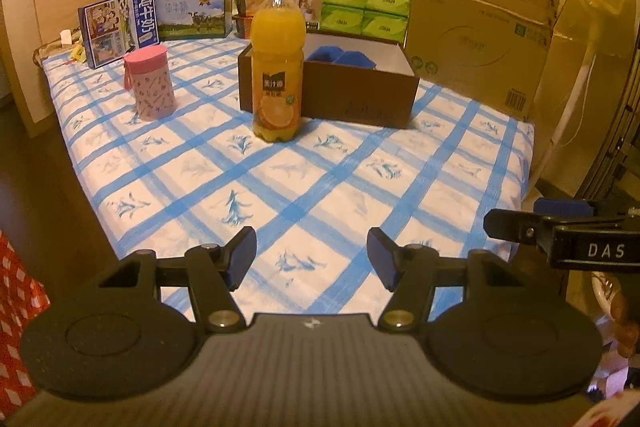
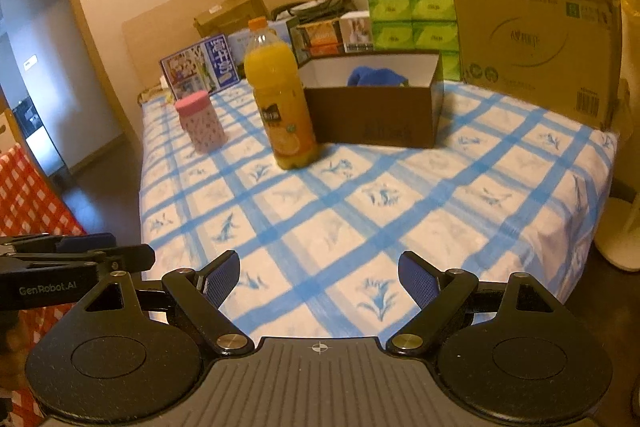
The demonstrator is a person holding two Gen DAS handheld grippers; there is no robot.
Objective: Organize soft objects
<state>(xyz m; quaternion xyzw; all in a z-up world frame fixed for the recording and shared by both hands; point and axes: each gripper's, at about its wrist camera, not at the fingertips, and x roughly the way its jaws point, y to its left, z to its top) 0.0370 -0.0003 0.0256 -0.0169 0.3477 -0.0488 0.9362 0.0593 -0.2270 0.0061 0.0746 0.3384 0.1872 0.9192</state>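
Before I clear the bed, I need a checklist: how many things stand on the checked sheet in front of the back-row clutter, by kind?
Bottles: 1, orange juice bottle
Canisters: 1, pink canister
Boxes: 1, open brown box with blue soft objects inside, count unclear
Total: 3, not counting the box's contents

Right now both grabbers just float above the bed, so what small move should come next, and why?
Probably pull both back and stop. The left gripper and right gripper are open and empty, the blue soft items already lie inside the brown box, and nothing soft shows on the checked sheet.
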